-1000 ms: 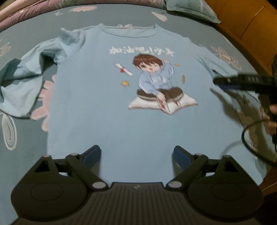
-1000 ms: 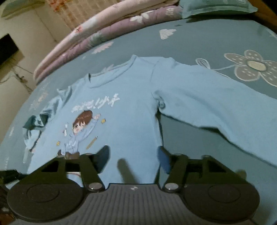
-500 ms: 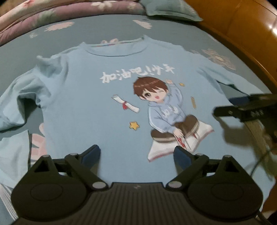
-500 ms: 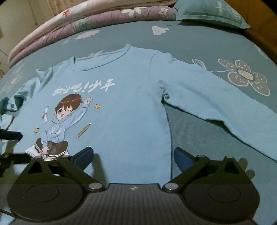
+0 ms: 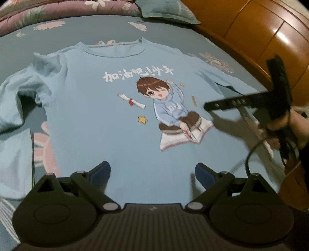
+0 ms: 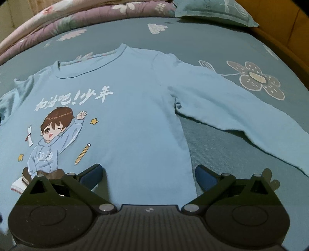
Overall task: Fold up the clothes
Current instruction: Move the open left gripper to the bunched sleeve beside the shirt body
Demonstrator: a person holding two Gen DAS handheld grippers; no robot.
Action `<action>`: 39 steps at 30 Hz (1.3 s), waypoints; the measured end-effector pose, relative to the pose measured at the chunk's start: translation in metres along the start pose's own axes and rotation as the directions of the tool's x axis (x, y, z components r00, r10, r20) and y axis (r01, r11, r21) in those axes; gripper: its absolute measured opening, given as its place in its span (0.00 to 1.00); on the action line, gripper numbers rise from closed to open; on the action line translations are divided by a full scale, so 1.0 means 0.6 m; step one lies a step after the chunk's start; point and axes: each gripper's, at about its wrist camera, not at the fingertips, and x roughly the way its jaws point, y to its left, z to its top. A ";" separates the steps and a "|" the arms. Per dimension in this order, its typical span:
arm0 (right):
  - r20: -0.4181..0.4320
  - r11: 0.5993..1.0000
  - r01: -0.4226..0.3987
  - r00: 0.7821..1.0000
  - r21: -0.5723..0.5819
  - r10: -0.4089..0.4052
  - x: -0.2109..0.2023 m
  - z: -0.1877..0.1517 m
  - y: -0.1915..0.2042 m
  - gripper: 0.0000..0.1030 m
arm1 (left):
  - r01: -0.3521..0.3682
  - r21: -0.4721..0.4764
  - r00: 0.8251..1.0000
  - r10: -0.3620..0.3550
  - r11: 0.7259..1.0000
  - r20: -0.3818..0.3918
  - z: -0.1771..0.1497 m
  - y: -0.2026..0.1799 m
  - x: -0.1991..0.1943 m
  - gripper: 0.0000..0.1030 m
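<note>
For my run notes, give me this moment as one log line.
stage: before first fold | shirt: flat, print up, on bed | left claw: open, above hem | right claw: open, at shirt's side edge

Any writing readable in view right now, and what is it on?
"加油吧!少年": white print on the chest of the blue shirt, above the cartoon boy.
Marks on the cartoon boy's hoodie: too small to read.
Letters on the pillow: cut off, unreadable.
Marks on the right gripper: blurred.
</note>
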 end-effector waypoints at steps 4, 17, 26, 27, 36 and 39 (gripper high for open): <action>-0.025 1.000 0.014 1.000 0.004 -0.014 0.004 0.006 0.004 1.00 | 0.043 0.008 0.999 -0.043 0.999 -0.002 -0.002 0.010 -0.018 0.92; -0.038 1.000 -0.007 0.999 -0.015 0.007 -0.003 0.009 0.003 1.00 | 0.076 -0.010 0.992 -0.075 0.997 0.100 -0.010 0.021 -0.001 0.97; -0.011 0.996 -0.070 0.998 -0.047 0.070 -0.025 0.006 -0.003 1.00 | -0.022 -0.098 0.992 0.034 0.995 0.122 -0.011 0.018 -0.020 0.99; -0.008 0.996 -0.077 0.997 -0.051 0.077 -0.027 0.005 -0.004 1.00 | -0.058 -0.121 0.989 0.073 0.991 0.130 -0.010 0.020 -0.030 0.99; 0.093 0.973 -0.216 0.970 -0.087 0.224 -0.071 0.026 -0.010 1.00 | -0.481 -0.399 0.823 0.559 0.781 0.102 -0.036 0.102 -0.143 0.99; 0.112 0.964 -0.242 0.961 -0.106 0.254 -0.068 0.043 0.001 1.00 | -0.560 -0.469 0.756 0.653 0.682 0.048 -0.042 0.147 -0.157 0.99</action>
